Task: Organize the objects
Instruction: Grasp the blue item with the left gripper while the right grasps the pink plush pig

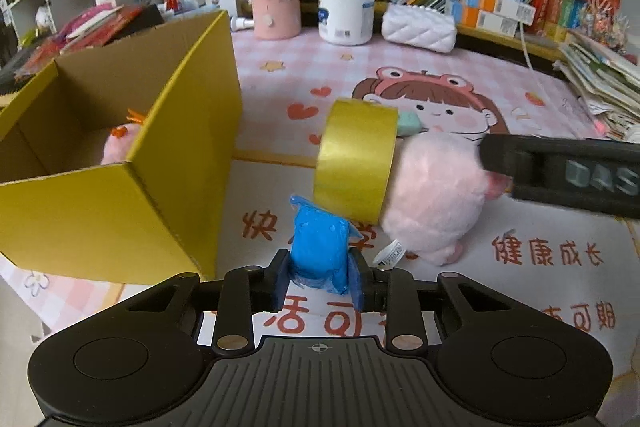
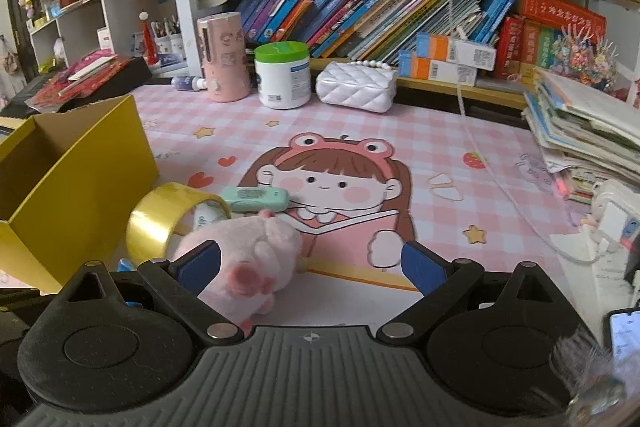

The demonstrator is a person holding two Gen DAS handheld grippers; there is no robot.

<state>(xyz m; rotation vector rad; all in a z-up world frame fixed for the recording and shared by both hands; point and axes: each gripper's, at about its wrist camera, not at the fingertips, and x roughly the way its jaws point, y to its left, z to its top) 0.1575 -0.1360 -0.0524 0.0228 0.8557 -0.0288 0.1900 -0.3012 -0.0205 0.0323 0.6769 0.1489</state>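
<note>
So the left gripper has its fingers clenched on a small blue packet, shiny crinkly plastic, squashed between the blue pads just above the surface with the pink cartoon mat. The yellow cardboard box sits just to its left, open on top, and there's one pink plush already lying inside.

Right behind the packet is a roll of yellow tape standing on edge, leaning against a second pink plush. A mint green gadget lies flat behind the tape.

The right gripper has its fingers spread wide and released, with the plush's snout end sitting by the left finger, nothing gripped.

Count: one packet, one tape roll, one box, two plushies, one green gadget.
</note>
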